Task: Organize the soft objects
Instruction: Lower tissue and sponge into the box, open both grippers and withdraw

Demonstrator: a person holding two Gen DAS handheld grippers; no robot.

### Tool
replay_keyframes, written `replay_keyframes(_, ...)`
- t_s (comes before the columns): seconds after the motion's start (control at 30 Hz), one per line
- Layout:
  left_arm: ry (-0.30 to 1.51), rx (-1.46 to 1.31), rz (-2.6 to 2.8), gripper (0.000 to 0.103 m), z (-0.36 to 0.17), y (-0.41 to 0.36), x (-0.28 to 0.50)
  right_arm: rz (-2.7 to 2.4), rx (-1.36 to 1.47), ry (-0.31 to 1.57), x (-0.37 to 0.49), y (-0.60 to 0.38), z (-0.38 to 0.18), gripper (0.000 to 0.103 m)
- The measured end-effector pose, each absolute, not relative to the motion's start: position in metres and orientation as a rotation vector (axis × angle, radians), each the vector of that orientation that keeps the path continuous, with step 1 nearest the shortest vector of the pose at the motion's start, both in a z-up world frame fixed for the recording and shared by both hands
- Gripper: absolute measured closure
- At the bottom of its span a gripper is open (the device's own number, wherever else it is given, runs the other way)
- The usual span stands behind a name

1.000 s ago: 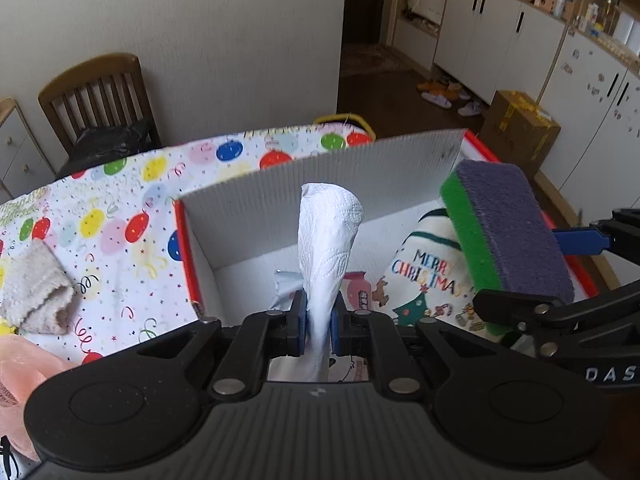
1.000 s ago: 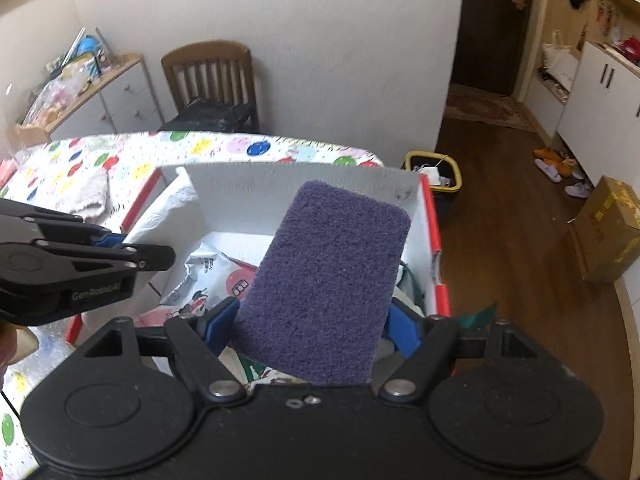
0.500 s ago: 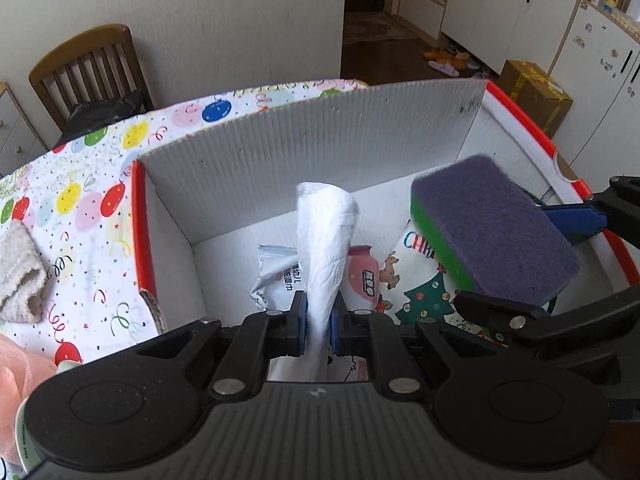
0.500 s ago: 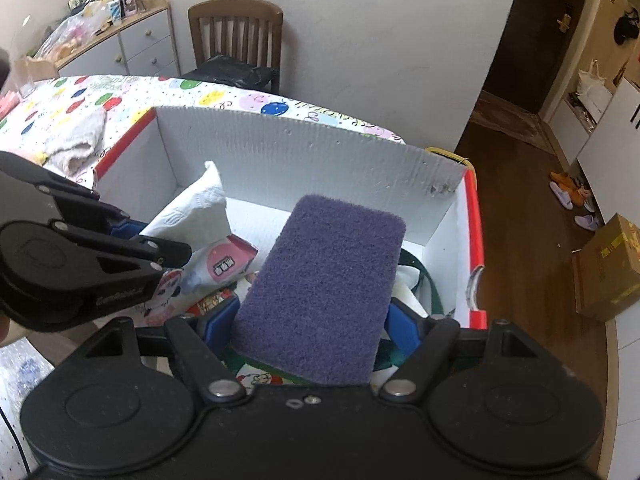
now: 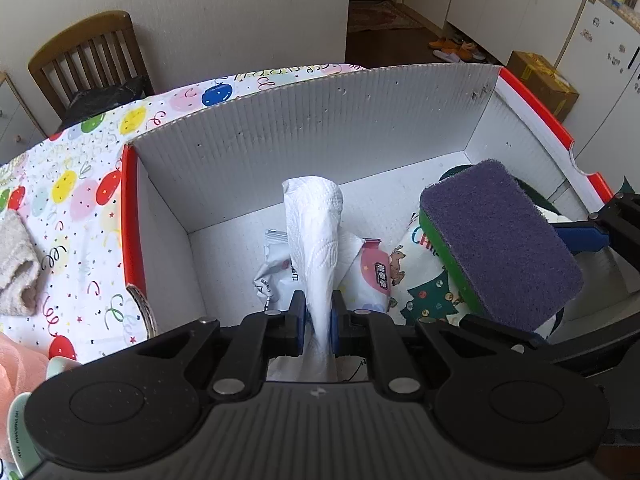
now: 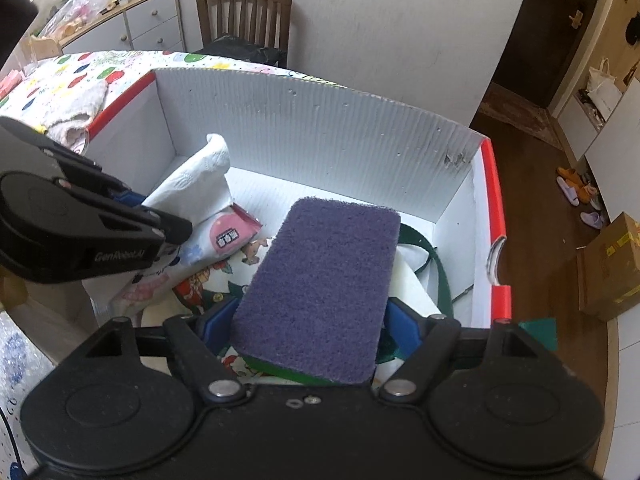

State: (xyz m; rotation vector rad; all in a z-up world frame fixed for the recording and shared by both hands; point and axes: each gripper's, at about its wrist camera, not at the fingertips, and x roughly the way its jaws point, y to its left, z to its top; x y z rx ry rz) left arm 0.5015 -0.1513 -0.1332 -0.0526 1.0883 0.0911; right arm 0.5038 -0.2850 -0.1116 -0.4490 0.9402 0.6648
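Note:
My left gripper [image 5: 318,322] is shut on a white paper towel [image 5: 314,236] and holds it upright inside the white box with red rim [image 5: 320,120]. My right gripper [image 6: 310,326] is shut on a purple and green sponge [image 6: 324,292] and holds it over the box's right half; the sponge also shows in the left wrist view [image 5: 500,240]. In the box lie a wet-wipes pack [image 5: 372,276], a Christmas-print cloth [image 5: 424,284] and a green strap [image 6: 436,260]. The paper towel shows in the right wrist view [image 6: 200,184].
A beige towel [image 5: 16,264] and a pink cloth [image 5: 16,368] lie on the balloon-print tablecloth [image 5: 80,184] left of the box. A wooden chair [image 5: 88,64] stands behind the table. A cardboard carton [image 6: 612,264] sits on the floor at right.
Both grippers have moved forward and down into the box with their loads. The box walls now surround the paper towel and the sponge.

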Motion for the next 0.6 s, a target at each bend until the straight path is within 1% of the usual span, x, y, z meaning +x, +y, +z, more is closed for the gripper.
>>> replay_keyframes(0.1, 1.084, -0.056, 0.087, 0.092, -0.132, -0.153, 0.499, 0.666, -0.439, 0.94, 0.504, -0.286, -0.11, 0.024)
replay_keyframes(0.2, 1.079, -0.061, 0.079, 0.092, -0.129, -0.152, 0.495, 0.659, -0.441, 0.935, 0.503, -0.287, -0.108, 0.019)
replay_keyframes(0.27, 1.068, -0.068, 0.075, 0.091, -0.127, -0.151, 0.492, 0.66, -0.435, 0.932, 0.502, -0.29, -0.106, 0.019)
replay_keyframes(0.47, 1.038, -0.071, 0.052, 0.091, -0.117, -0.151, 0.485, 0.655, -0.416, 0.92, 0.498, -0.299, -0.098, 0.013)
replay_keyframes(0.5, 1.039, -0.071, 0.054, 0.089, -0.116, -0.151, 0.484, 0.654, -0.41, 0.917, 0.498, -0.3, -0.096, 0.011)
replay_keyframes(0.57, 1.033, -0.072, 0.054, 0.08, -0.114, -0.151, 0.482, 0.652, -0.399, 0.912, 0.497, -0.305, -0.093, 0.011)
replay_keyframes(0.6, 1.027, -0.075, 0.05, 0.07, -0.113, -0.15, 0.48, 0.653, -0.392, 0.911, 0.496, -0.307, -0.092, 0.011)
